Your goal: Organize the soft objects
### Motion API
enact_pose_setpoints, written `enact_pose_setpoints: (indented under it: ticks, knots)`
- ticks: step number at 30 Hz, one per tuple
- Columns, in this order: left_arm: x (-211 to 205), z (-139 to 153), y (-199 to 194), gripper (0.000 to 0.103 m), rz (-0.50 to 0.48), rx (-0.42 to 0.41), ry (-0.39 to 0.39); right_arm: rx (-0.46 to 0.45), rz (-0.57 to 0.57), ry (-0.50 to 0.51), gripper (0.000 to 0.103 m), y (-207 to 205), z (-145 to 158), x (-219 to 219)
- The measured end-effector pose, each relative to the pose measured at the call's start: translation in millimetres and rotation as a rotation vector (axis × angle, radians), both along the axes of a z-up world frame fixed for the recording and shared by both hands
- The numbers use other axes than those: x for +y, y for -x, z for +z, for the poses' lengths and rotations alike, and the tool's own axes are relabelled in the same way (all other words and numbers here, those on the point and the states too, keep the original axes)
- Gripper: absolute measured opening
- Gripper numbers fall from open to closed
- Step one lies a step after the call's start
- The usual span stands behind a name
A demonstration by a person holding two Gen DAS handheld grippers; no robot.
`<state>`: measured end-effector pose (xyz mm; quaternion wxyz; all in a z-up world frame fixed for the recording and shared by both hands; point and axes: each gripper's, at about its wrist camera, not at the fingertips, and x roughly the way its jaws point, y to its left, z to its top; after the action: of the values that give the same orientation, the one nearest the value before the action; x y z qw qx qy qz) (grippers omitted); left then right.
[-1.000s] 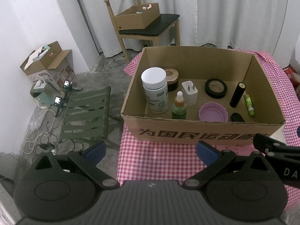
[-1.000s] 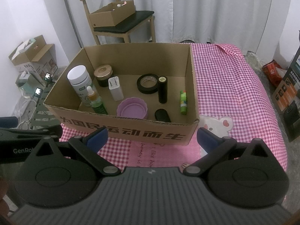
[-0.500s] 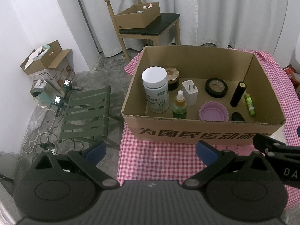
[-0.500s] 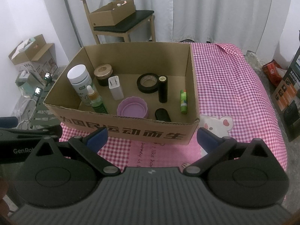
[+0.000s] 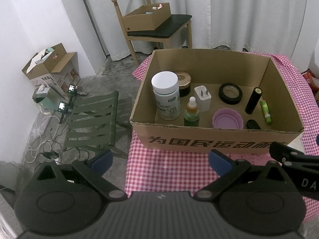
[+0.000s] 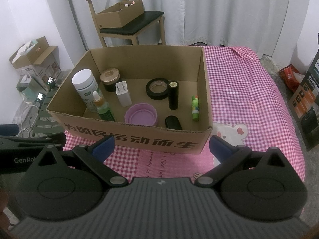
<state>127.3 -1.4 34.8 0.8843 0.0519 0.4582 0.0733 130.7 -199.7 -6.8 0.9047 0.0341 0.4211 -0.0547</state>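
Left gripper point(image 5: 160, 160) and right gripper point(image 6: 161, 146) hover spread wide, empty, near the cardboard box point(image 6: 139, 137) on the checked bench point(image 6: 249, 91). Purple silicone bowl point(image 6: 141, 116) sits inside, near the front wall.

The box point(image 6: 139, 137) front wall hides the foot of the green dropper bottle point(image 6: 103, 109) and part of the black case point(image 6: 173, 122). Box corner covers the bear patch point(image 6: 231, 132). Bottle point(image 5: 167, 99) label too small to read.
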Motion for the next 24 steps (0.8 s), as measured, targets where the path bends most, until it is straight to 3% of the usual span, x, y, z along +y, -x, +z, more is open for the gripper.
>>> enact_pose_setpoints:
  ticks: [24]
  knots:
    - [1.9, 0.0, 1.1, 0.103, 0.004, -0.001, 0.0, -0.001, 0.001, 0.001, 0.102, -0.8, 0.9, 2.1]
